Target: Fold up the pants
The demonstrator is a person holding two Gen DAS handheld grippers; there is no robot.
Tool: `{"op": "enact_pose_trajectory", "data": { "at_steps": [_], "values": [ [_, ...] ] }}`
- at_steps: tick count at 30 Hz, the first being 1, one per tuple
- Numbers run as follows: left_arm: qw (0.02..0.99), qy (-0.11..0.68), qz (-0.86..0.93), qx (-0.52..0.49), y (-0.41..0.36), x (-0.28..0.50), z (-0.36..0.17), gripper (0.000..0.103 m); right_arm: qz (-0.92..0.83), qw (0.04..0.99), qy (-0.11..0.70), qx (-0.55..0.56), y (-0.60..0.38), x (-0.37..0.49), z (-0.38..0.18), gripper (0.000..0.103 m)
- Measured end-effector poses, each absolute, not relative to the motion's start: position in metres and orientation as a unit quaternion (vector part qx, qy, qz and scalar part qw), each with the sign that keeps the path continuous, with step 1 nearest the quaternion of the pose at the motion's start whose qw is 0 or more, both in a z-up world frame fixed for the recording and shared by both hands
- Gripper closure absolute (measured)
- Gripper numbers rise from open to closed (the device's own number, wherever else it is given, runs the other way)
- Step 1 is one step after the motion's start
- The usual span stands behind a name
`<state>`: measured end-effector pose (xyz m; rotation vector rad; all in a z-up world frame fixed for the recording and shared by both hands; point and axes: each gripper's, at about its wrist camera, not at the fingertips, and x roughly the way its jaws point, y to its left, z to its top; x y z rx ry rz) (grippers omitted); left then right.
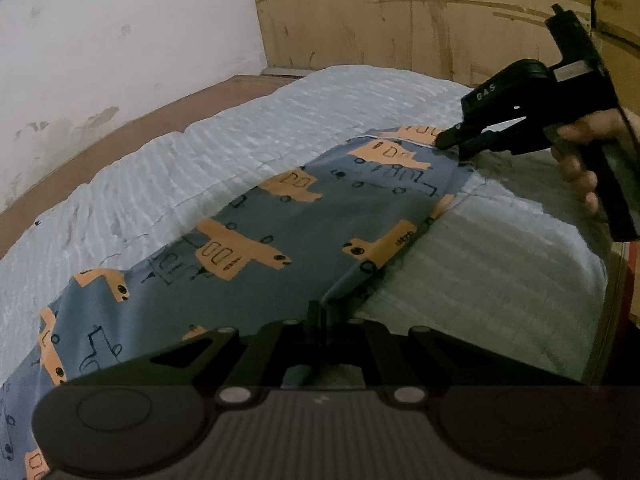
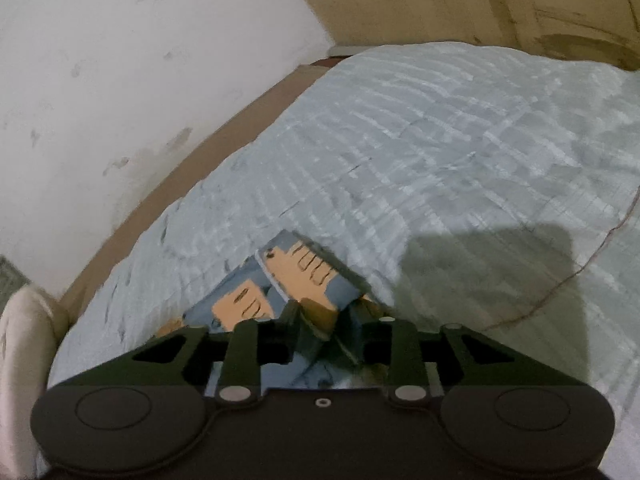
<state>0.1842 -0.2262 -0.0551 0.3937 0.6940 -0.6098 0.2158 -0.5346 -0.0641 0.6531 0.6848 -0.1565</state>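
Blue pants printed with orange buses lie lengthwise on a pale quilt. My left gripper is shut on the near edge of the pants, at a seam. At the far end a hand holds my right gripper low at the pants' far corner. In the right wrist view that gripper has its jaws slightly apart, and a folded corner of the pants lies loosely between them. The cloth under both gripper bodies is hidden.
The quilt covers a bed with a brown frame edge along a white wall. A tan board stands behind the bed. A white pillow-like thing sits at the left.
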Motion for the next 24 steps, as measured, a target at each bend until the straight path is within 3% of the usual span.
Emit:
{"op": "enact_pose_trajectory", "data": {
  "at_steps": [1, 4, 12, 14, 17, 18, 19, 22, 23, 24],
  "values": [
    [0.878, 0.330, -0.292, 0.187, -0.225, 0.183, -0.054, 0.102, -0.082, 0.888, 0.325, 0.315, -0.535, 0.217, -0.064, 0.098],
    [0.883, 0.322, -0.293, 0.178, -0.222, 0.181, -0.047, 0.102, -0.087, 0.894, 0.301, 0.321, -0.534, 0.209, -0.058, 0.100],
    [0.875, 0.333, -0.295, 0.193, -0.226, 0.182, -0.057, 0.102, -0.106, 0.899, 0.303, 0.298, -0.533, 0.186, -0.063, 0.100],
    [0.875, 0.335, -0.296, 0.185, -0.224, 0.181, -0.056, 0.098, -0.105, 0.896, 0.313, 0.297, -0.533, 0.190, -0.068, 0.096],
    [0.878, 0.335, -0.297, 0.169, -0.217, 0.178, -0.047, 0.085, -0.103, 0.901, 0.307, 0.288, -0.529, 0.187, -0.062, 0.083],
    [0.882, 0.333, -0.291, 0.165, -0.214, 0.176, -0.043, 0.068, -0.103, 0.904, 0.305, 0.282, -0.527, 0.186, -0.059, 0.078],
    [0.886, 0.330, -0.282, 0.161, -0.211, 0.175, -0.039, 0.050, -0.101, 0.907, 0.302, 0.276, -0.525, 0.184, -0.055, 0.065],
    [0.902, 0.322, -0.253, 0.132, -0.200, 0.171, -0.025, 0.027, -0.089, 0.917, 0.293, 0.256, -0.517, 0.175, -0.046, 0.031],
    [0.907, 0.321, -0.244, 0.118, -0.194, 0.169, -0.019, 0.023, -0.082, 0.921, 0.290, 0.248, -0.513, 0.171, -0.043, 0.021],
    [0.912, 0.320, -0.235, 0.107, -0.189, 0.169, -0.014, 0.011, -0.078, 0.923, 0.288, 0.242, -0.509, 0.168, -0.040, 0.017]
  ]
}}
